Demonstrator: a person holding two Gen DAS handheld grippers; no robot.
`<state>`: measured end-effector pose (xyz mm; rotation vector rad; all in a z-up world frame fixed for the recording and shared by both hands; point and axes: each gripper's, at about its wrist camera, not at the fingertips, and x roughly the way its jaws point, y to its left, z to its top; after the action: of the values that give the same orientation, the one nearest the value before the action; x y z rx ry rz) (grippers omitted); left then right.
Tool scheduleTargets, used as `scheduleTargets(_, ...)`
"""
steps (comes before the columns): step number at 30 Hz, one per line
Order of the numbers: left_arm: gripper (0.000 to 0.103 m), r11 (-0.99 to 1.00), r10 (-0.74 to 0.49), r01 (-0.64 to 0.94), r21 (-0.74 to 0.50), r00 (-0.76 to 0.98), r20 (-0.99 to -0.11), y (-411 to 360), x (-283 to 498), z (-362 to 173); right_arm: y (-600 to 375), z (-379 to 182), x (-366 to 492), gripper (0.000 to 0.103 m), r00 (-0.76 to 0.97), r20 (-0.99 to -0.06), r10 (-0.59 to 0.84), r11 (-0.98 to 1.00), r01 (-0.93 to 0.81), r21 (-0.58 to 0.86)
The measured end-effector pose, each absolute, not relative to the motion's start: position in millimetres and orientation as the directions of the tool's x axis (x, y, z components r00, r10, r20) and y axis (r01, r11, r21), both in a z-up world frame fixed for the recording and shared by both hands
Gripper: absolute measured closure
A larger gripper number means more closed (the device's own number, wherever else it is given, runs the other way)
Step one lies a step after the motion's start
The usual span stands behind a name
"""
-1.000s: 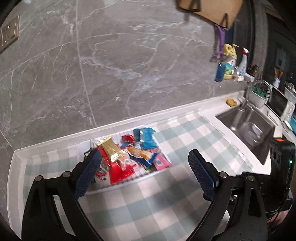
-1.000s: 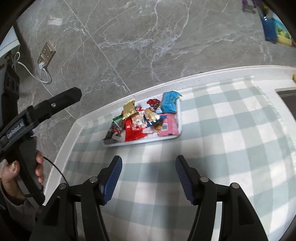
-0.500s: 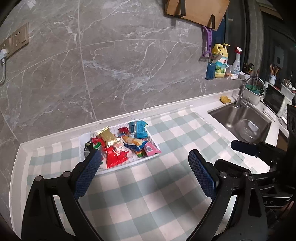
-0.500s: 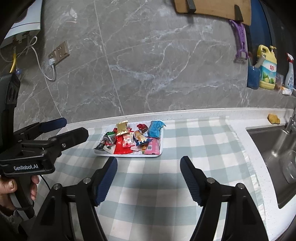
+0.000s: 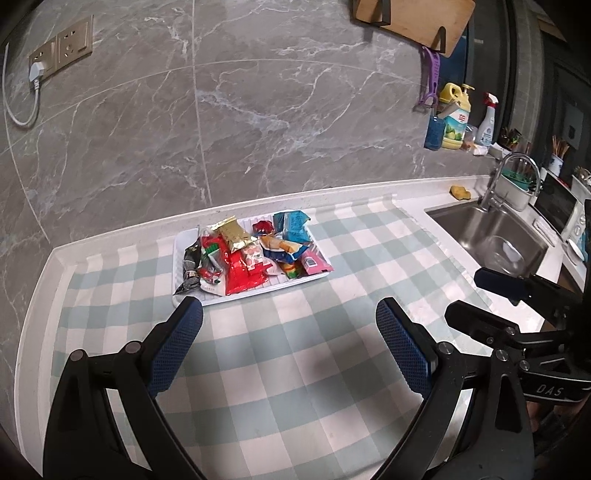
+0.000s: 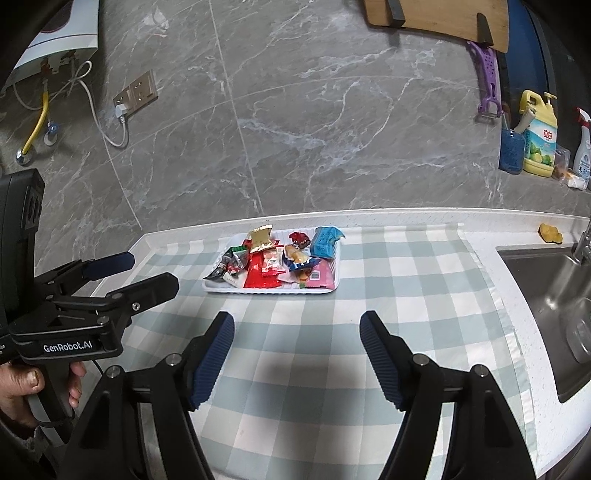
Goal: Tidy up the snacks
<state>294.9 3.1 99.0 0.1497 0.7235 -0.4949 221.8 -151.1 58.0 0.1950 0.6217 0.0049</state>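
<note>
I had both claws hanging over the checked cloth (image 5: 295, 354), short of the tray (image 5: 192, 299), and neither one touched anything. The left claw (image 5: 289, 345) stood wide open, its blue pads well apart with only cloth showing between them. The right claw (image 6: 297, 350) was open too, a good way but not at its widest, and held nothing; only cloth lay in its gap. The snacks (image 6: 277, 260) lay heaped in the white tray (image 6: 269, 290) at the back of the cloth, close to the grey marble wall (image 5: 258, 110). In the heap I could pick out a gold packet (image 5: 233, 233) standing up near the back, a blue packet (image 5: 293, 225) at the far right corner, a red packet (image 5: 240, 275) toward the front, a pink packet (image 5: 314, 263) at the front right corner, and a dark wrapper (image 5: 190, 266) hanging over the left edge. From the right camera I saw the left claw (image 6: 127, 275) off to the side of the tray, with a hand (image 6: 26, 384) on its grip. From the left camera the right claw's fingers (image 5: 498, 286) showed in front of the sink (image 5: 491, 236). A cutting board (image 6: 439, 16) hung on the wall above.
</note>
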Motion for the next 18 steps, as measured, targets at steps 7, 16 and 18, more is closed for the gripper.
scheduleTargets(7,0.007,0.876,-0.381,0.482,-0.033,0.647,-0.661,6.3,288.9,101.3,-146.3,59.4,215.4,0.03,0.814,-0.577,0.064,0.983,0.049,0.177)
scheduleTargets(16,0.007,0.874,-0.385,0.486,-0.031,0.652,-0.654,6.9,285.5,105.8,-147.5,59.6,212.8,0.03,0.815,-0.576,0.062,0.983,0.051,0.179)
scheduleTargets(18,0.007,0.874,-0.385,0.486,-0.031,0.651,-0.654,7.0,285.2,105.7,-147.7,59.9,212.2,0.03,0.815,-0.576,0.062,0.982,0.052,0.18)
